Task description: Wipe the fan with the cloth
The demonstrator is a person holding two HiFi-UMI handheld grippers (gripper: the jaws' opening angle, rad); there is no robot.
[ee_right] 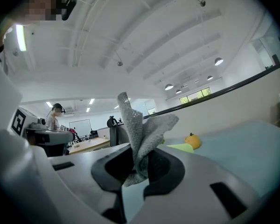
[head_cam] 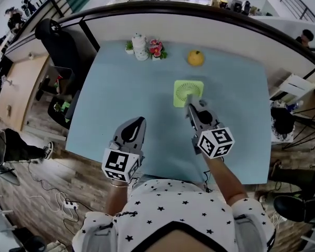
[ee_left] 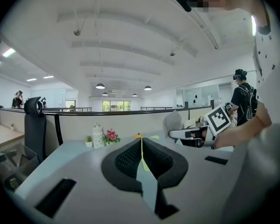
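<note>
The small green fan (head_cam: pixel 188 92) lies flat on the light blue table (head_cam: pixel 121 98), just past the middle. My right gripper (head_cam: pixel 190 108) hovers at the fan's near edge, shut on a grey cloth (ee_right: pixel 141 127). The cloth sticks up crumpled from between the jaws in the right gripper view, where the fan (ee_right: pixel 182 147) shows as a green sliver behind it. My left gripper (head_cam: pixel 141 120) is held above the table to the left of the fan, apart from it. Its jaws (ee_left: pixel 141 143) are shut with nothing between them.
An orange (head_cam: pixel 195 58) sits beyond the fan near the far edge. A white jar (head_cam: pixel 139 46), a small potted plant (head_cam: pixel 129 47) and pink flowers (head_cam: pixel 156 49) stand at the back left. A dark partition rail (head_cam: pixel 199 10) runs behind the table. An office chair (head_cam: pixel 60 46) stands to the left.
</note>
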